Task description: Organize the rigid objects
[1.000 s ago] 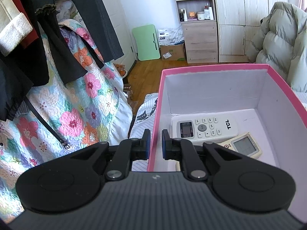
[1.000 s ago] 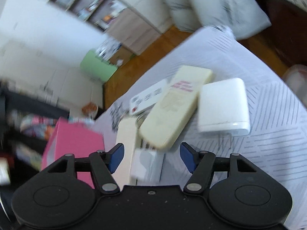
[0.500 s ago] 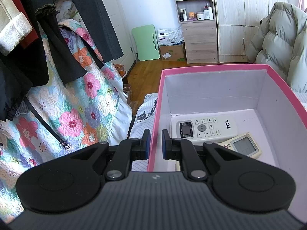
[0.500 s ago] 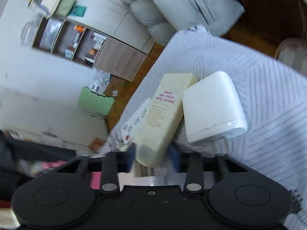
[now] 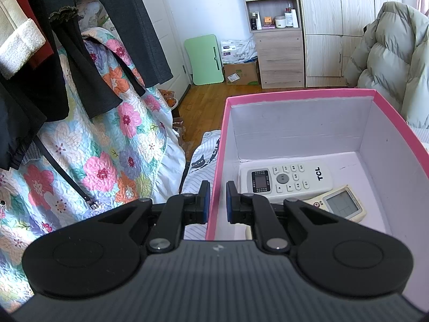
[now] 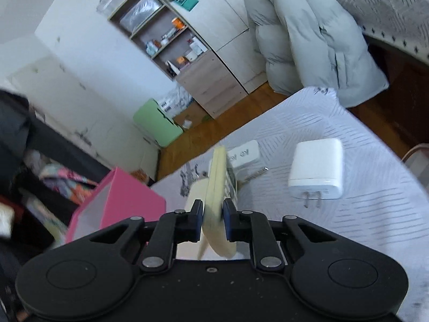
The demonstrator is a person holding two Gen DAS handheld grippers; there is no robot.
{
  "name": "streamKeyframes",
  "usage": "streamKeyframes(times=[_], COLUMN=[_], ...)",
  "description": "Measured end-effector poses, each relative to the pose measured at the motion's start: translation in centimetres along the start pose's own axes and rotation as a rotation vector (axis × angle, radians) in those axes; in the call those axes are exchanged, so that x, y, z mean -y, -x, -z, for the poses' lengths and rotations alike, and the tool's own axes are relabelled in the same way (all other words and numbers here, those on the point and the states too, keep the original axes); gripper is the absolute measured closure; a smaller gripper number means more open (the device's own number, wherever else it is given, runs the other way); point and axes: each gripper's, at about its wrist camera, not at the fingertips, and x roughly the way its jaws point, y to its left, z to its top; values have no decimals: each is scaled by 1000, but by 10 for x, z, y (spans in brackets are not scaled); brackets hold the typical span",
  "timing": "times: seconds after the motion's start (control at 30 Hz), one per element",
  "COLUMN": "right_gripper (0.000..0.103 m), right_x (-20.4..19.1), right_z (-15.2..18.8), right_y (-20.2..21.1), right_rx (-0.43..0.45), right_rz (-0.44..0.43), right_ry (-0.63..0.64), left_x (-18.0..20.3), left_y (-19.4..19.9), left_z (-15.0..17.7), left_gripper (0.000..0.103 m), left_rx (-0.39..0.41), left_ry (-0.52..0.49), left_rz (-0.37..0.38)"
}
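Left wrist view: the left gripper (image 5: 215, 201) is unmoved, its jaws nearly shut on the near left wall of the open pink cardboard box with a white inside (image 5: 300, 95), steadying it. Inside lie a white TCL air-conditioner remote (image 5: 285, 178) and, partly under it, a cream remote with a grey screen (image 5: 340, 205). A floral quilt (image 5: 102, 145) and dark hanging clothes (image 5: 80, 53) fill the left.

Right wrist view: a second ago the right gripper (image 6: 213, 221) stood wide over a pile on the bed. Now its jaws are closing on a long cream-yellow remote control (image 6: 215, 187), which sits on edge between them and looks lifted off the white striped bedcover (image 6: 348, 214). A white remote (image 6: 245, 155) and a white plug-in charger block (image 6: 317, 170) are left on the bedcover. The pink box is at lower left. The pick-up appears done; carrying the remote to the box likely comes next.
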Motion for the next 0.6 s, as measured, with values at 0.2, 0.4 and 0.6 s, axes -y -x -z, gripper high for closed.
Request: streamKeyframes(times=[0.2,0.4,0.6], right_gripper=[83,82,66], right_x=[-24,-28,-34], right_z=[4,14,20], right_y=[11,-1,-11], right_rx=[-111,-173,-155], right_rz=[49,80,168], right_ry=[266,321,381], left_x=[0,0,0], left_y=[0,2,4], left_z=[0,0,0], left_gripper=[93,93,93], left_rx=[0,4,8], left_ry=[0,-3,-8], left_rz=[0,-5,-8])
